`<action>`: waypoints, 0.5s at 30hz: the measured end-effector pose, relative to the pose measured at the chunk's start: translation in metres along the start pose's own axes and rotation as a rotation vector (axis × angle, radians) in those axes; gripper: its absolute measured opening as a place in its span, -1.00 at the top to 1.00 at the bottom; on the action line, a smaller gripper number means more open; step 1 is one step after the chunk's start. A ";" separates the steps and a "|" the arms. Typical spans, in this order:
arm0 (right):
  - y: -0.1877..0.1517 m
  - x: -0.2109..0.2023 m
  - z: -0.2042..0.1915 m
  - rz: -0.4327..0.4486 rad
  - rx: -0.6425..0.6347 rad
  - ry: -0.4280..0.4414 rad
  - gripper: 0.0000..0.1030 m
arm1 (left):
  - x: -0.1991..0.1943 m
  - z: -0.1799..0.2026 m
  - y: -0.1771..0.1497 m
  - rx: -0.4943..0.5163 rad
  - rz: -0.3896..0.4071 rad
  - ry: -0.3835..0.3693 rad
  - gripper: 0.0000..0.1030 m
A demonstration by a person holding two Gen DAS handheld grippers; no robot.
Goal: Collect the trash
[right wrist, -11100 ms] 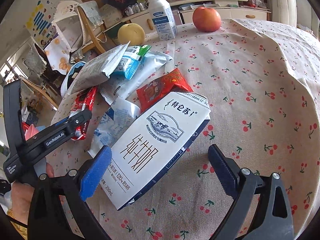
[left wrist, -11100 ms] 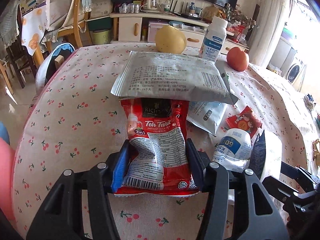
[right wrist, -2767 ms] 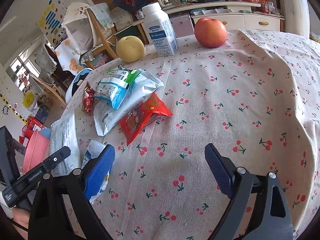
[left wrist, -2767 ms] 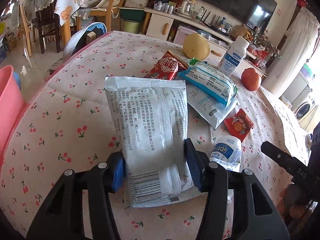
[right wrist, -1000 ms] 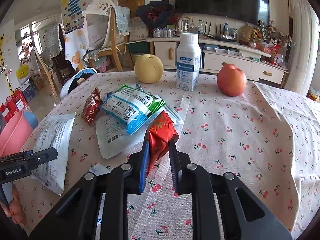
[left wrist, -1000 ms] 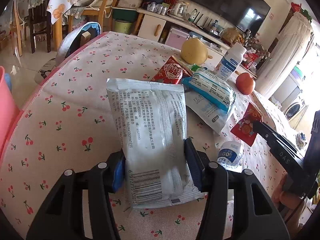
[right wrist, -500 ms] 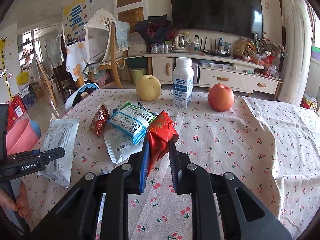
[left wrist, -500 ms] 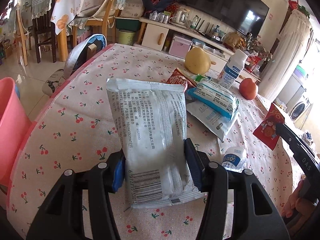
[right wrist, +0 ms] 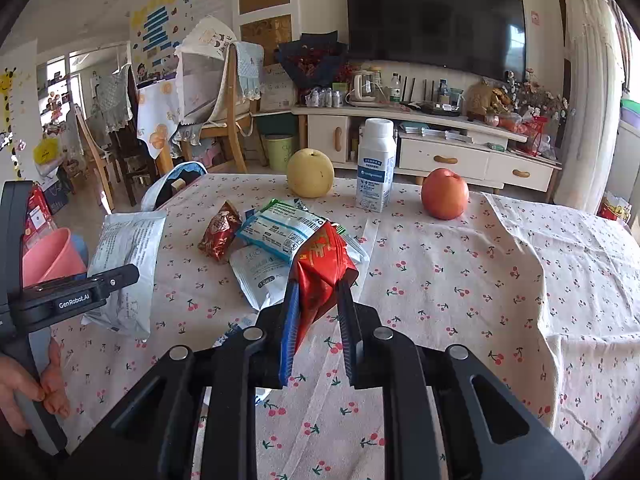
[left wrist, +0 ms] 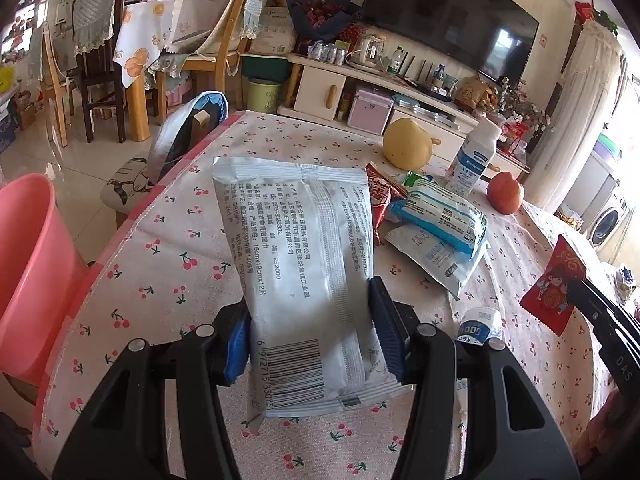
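Fingers (left wrist: 240, 340) clamped on silver pouch (left wrist: 296, 264) and red wrapper (right wrist: 322, 268) over cherry-print tablecloth (right wrist: 480, 272).

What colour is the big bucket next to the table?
Pink. The bucket shows best in the left wrist view, on the floor beside the table.

On the worktop with the cherry-print cloth (right wrist: 500, 280) I saw a round yellow pear (right wrist: 310, 173), a white plastic bottle with a blue label (right wrist: 375, 165) standing upright beside it, and a red apple (right wrist: 444, 193) further right. Behind stood a white cabinet (right wrist: 440, 148) under a dark television (right wrist: 434, 22).
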State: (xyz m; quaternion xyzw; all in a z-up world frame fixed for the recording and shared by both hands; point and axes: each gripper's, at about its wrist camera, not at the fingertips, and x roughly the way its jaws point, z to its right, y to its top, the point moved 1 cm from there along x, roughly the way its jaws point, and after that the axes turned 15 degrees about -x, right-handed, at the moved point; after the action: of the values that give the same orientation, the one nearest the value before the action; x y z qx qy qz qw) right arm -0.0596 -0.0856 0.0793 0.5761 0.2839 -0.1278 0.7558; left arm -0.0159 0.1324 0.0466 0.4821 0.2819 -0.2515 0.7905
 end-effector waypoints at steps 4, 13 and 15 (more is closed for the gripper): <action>-0.005 -0.010 -0.008 -0.017 -0.006 -0.014 0.60 | -0.001 -0.006 0.002 -0.008 0.008 0.006 -0.06; -0.042 -0.045 -0.025 -0.097 -0.023 -0.065 0.60 | 0.001 -0.007 -0.007 0.001 -0.005 -0.014 -0.06; -0.050 -0.057 -0.027 -0.102 -0.027 -0.076 0.60 | 0.000 -0.005 -0.013 0.017 -0.004 -0.018 -0.06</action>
State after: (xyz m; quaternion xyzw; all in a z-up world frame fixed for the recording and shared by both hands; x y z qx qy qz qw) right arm -0.1394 -0.0833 0.0680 0.5453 0.2859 -0.1841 0.7661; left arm -0.0250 0.1315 0.0369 0.4859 0.2734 -0.2600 0.7884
